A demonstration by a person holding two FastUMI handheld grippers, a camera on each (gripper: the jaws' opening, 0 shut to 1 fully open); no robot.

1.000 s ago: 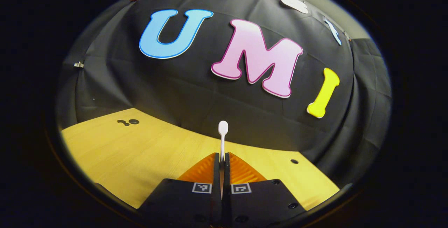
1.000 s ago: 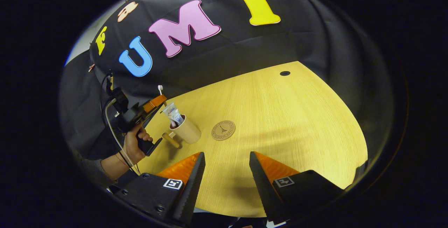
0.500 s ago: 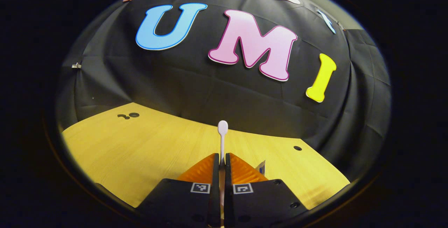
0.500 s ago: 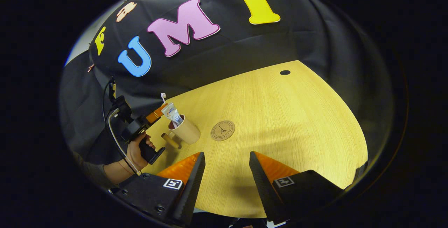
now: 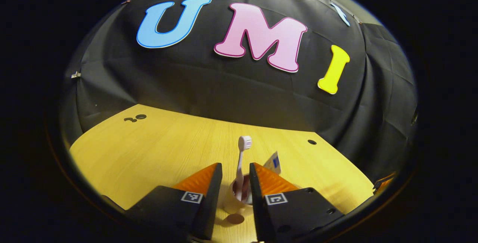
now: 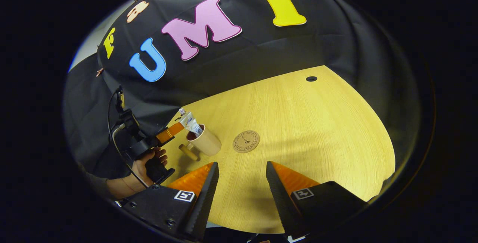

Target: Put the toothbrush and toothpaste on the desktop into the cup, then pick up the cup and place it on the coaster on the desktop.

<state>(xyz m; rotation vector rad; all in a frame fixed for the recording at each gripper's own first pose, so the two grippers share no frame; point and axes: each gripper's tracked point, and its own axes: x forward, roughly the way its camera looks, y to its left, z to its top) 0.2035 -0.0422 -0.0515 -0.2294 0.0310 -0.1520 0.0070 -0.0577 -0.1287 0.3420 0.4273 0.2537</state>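
On the wooden desktop, from left to right, the left gripper hung with fingers parted just over one cup holding one toothbrush and one toothpaste tube, then one coaster, then the right gripper gaped wide, holding nothing.

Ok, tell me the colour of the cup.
The cup is beige, clearest in the right gripper view.

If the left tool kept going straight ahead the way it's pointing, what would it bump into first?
Probably the tan cup with the white toothbrush standing in it: both sit right between the open left tool's orange fingers. How far ahead the cup's rim is, is hard to judge.
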